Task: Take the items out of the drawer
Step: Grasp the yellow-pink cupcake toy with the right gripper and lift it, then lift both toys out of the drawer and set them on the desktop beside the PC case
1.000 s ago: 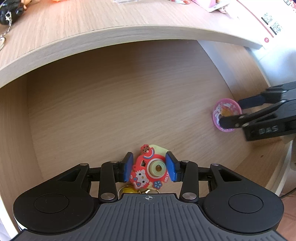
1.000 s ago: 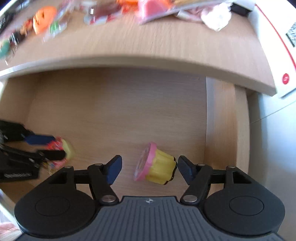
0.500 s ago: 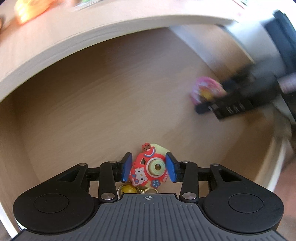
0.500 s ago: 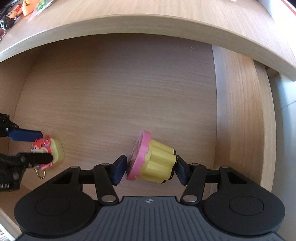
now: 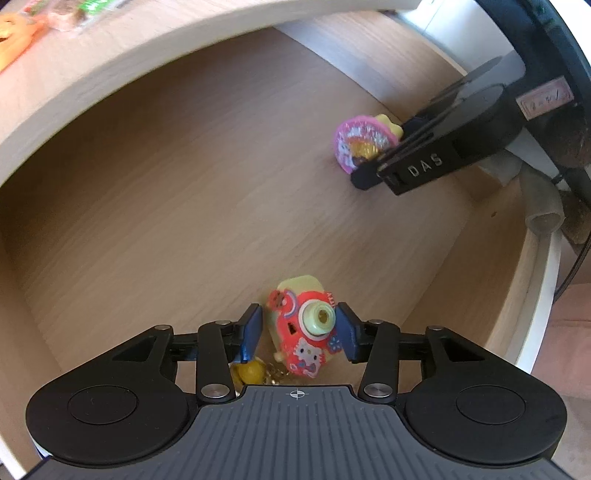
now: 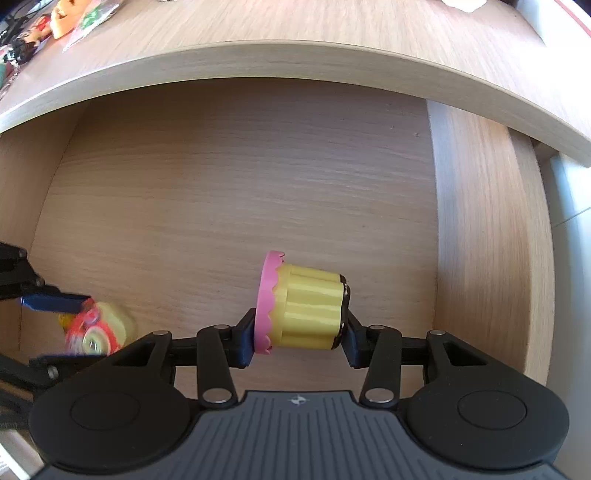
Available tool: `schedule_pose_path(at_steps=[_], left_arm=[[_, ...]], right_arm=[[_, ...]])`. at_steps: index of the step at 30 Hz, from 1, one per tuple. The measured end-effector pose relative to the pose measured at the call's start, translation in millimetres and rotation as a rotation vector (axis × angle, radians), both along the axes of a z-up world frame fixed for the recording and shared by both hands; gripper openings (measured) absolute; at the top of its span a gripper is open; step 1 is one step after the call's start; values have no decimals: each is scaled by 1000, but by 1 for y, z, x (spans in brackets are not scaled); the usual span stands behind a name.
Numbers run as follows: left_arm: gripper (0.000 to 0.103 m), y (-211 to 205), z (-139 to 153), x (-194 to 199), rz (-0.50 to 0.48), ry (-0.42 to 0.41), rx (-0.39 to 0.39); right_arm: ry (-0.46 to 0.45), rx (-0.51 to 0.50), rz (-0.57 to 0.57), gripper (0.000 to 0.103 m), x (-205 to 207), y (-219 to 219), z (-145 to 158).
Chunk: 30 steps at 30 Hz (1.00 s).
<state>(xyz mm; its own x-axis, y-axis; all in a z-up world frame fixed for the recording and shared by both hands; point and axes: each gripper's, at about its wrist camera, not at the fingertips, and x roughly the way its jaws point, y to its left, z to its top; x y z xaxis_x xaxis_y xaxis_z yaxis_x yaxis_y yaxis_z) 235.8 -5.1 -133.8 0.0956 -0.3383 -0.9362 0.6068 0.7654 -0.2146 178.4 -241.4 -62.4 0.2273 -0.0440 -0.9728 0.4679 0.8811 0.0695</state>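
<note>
My left gripper (image 5: 300,334) is shut on a red and pale-yellow toy camera (image 5: 306,332), which sits tilted between the blue pads just above the drawer floor (image 5: 184,192). A small yellow bell (image 5: 251,371) hangs below it. In the right wrist view the same toy camera (image 6: 94,332) shows blurred at the lower left. My right gripper (image 6: 299,339) is shut on a yellow cupcake toy (image 6: 306,310) with a pink scalloped top, held on its side. The left wrist view shows that cupcake toy (image 5: 364,144) in the right gripper (image 5: 384,151) near the drawer's right wall.
The wooden desk top (image 6: 295,33) overhangs the back of the drawer, with packaged toys (image 6: 74,18) along its far left. The drawer's right side wall (image 6: 487,240) and white front rim (image 5: 546,295) bound the space. A cable (image 5: 576,266) hangs outside at the right.
The right gripper closed on the cupcake toy and raised it off the drawer floor. The left gripper swung its view leftward, and the toy camera tilted between its pads.
</note>
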Motion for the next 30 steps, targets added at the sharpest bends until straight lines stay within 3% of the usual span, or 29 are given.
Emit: schedule_pose_path(at_steps=[2,6,13,15,21,23,25,28,30], left_arm=[[48,-4,-4,-1,-16,35,15],[45,-9,-3,-4,-37,21,39],[45,15,2,1,145,44,5],[45,20,1,-1,157,63,7],[44,27,7,-12,182,58,10],[44,32,20,-15,202,34,-20],[44,38,42,-21,215,-8,-67],[44,48,88,-27,224,-84,-152],[44,55,127,-27,227,-179,-196]], right_arm=[[-1,7,-16,52,0,-1,1],[-32,33,-35,48,-1,-3,4],[-106,66,-46,42,-11,-12,29],[-106,69,-35,42,-23,-40,39],[-120,72,1,42,-24,-30,42],[-140,71,1,42,-33,-19,47],[-179,67,-6,42,-43,-2,34],[-264,43,-24,42,-53,-4,72],[-340,8,-41,42,-59,-7,102]])
